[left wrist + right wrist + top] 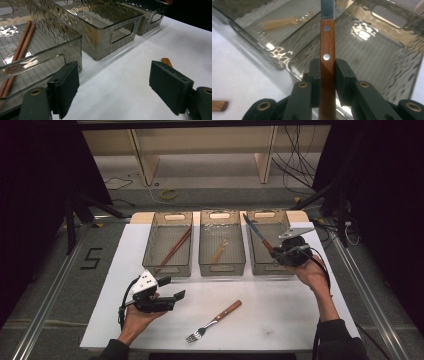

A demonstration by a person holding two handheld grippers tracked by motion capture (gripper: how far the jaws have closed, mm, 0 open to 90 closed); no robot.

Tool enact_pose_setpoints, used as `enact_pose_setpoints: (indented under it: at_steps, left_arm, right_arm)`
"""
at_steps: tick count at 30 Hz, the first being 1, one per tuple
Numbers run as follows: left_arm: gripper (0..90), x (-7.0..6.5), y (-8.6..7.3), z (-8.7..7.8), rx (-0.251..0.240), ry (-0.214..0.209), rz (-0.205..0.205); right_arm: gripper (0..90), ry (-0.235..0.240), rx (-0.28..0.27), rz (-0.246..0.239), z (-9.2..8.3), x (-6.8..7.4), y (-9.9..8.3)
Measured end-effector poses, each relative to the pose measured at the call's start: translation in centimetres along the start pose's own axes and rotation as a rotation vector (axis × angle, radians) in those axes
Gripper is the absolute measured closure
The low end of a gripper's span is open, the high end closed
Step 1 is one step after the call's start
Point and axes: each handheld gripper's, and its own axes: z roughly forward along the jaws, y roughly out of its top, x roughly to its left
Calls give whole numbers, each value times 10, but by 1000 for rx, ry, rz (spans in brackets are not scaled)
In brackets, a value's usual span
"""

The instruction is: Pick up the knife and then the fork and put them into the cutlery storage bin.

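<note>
A: Progress on the cutlery sorting?

B: Roughly half done, by the look of it. Chopsticks point(174, 248) already in the left bin point(168, 265), a small wooden utensil point(219, 251) in the middle bin point(222, 265).

A: And the knife point(258, 236)?

B: Clamped by its wooden handle in the right hand-held gripper point(278, 251), raised over the right bin point(260, 262), blade pointing up and away. Not yet set down.

A: Left hand-held gripper point(172, 288)?

B: Jaws wide apart, nothing between them, hovering low over the white tabletop point(280, 320) near the left bin.

A: Left to do?

B: Lowering and releasing the knife, then likely picking up the fork point(214, 321), lying loose on the tabletop in front of the bins.
</note>
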Motion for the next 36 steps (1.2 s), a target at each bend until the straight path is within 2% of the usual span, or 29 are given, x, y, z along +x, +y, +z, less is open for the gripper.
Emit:
enact_pose_setpoints:
  at_steps: [14,23,36]
  left_arm:
    - [233,0,0,0,-3,-3,3]
    - [233,0,0,0,-3,-3,3]
    - [233,0,0,0,0,-3,9]
  right_arm:
    - [768,-33,35,66,15,-19,13]
    - [767,-56,78,92,26,-28,18]
    - [767,-61,122,113,38,-31,21]
